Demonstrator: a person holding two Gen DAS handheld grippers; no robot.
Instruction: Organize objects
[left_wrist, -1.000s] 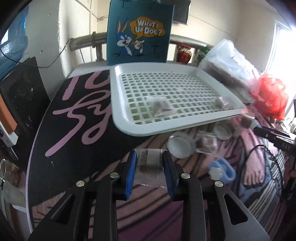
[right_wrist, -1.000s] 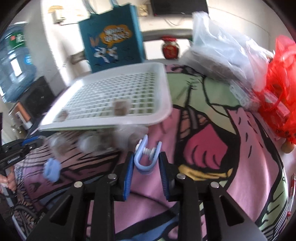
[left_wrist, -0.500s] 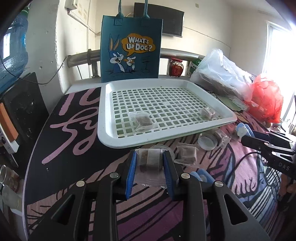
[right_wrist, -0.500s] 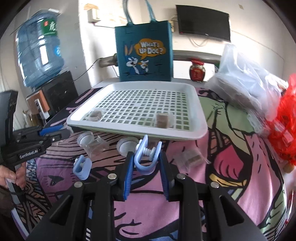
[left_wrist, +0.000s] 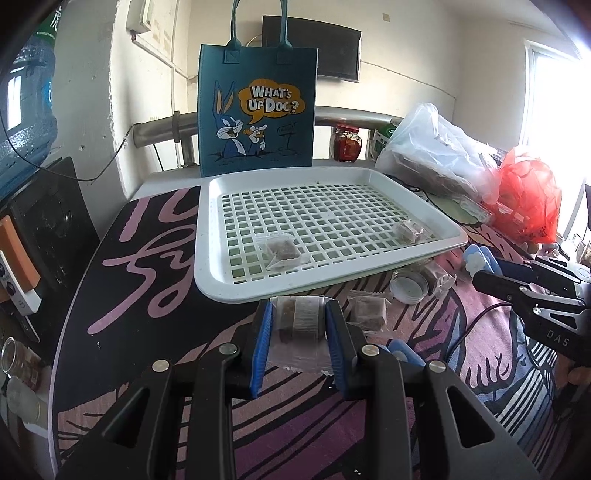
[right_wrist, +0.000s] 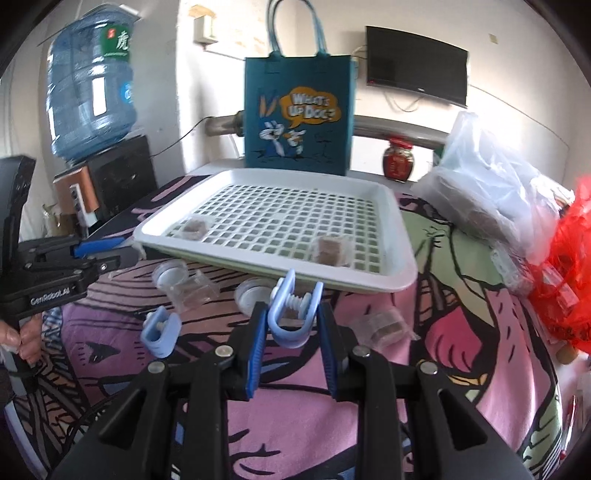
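A: So, starting at the left: what have the left tongs (left_wrist: 297, 325) got?

B: A clear sachet (left_wrist: 299, 320) with a brown block inside, pinched between the blue pads with the jaws only partly closed. It hangs just short of the near rim of the white perforated tray (left_wrist: 210, 229), above the worktop (left_wrist: 155, 258).

A: How would it handle?

B: Light, I'd judge. The film looks slippery and crumples easily, so the grip belongs on the firm block, not on the loose flap that sags below the pads.

A: And in the tray already?

B: Two similar sachets: one (left_wrist: 282, 251) near the front left, another (left_wrist: 406, 230) by the right rim. More lie loose on the worktop, one (left_wrist: 367, 314) just right of the left tongs, beside a clear round lid (left_wrist: 410, 288).

A: Then the right side?

B: The right tongs (right_wrist: 293, 321) are nearly shut on a pale blue plastic clip (right_wrist: 291, 314) with a white spring, squeezed across its two arms. Stiff, light and smooth, I'd say; it could pivot if held only at the curved end. A second blue clip (right_wrist: 160, 328) lies on the worktop to the left.
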